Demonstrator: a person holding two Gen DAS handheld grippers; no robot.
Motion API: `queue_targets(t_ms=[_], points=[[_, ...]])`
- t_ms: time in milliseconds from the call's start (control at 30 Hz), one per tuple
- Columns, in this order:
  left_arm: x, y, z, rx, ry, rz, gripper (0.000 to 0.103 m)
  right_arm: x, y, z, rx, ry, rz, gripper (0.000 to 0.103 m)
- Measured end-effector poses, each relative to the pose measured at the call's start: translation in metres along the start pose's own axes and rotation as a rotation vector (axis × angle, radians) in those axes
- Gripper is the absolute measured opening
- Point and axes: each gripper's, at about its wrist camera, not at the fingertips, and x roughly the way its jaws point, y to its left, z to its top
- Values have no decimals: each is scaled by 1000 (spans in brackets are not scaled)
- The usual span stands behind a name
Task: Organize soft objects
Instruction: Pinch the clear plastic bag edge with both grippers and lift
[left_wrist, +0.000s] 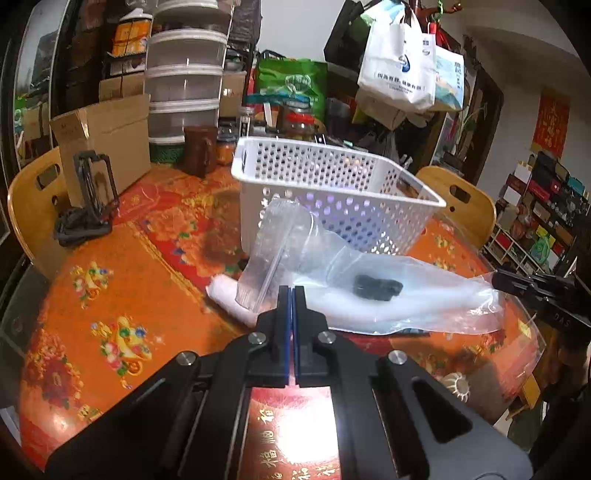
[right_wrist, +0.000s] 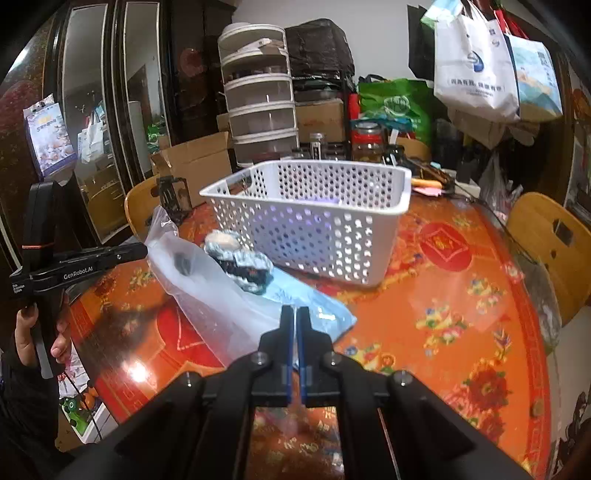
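Left gripper (left_wrist: 291, 291): closed, empty. Right gripper (right_wrist: 294, 312): closed, empty. Ahead: clear plastic bag (left_wrist: 369, 295); beyond, white perforated plastic basket (right_wrist: 314, 218). Open wide, pinch bag's loose edge.

- I see a clear plastic bag (left_wrist: 388, 295) lying crumpled on the bench, touching the basket's near wall.
- A white perforated basket (right_wrist: 314, 218) stands upright behind it.
- A fuzzy grey-blue and dark soft bundle (right_wrist: 240, 262) rests beside the basket.
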Motion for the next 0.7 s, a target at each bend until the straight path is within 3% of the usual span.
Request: queue_targets(t_ms=[400,700], points=[[-30,-9,51,-8,-91,1,1,-17,-2,56,-53,-68,-28,0],[-10,-19,116,-6,-123,15,1,-2,-23,114,-88,-75,-78,0]])
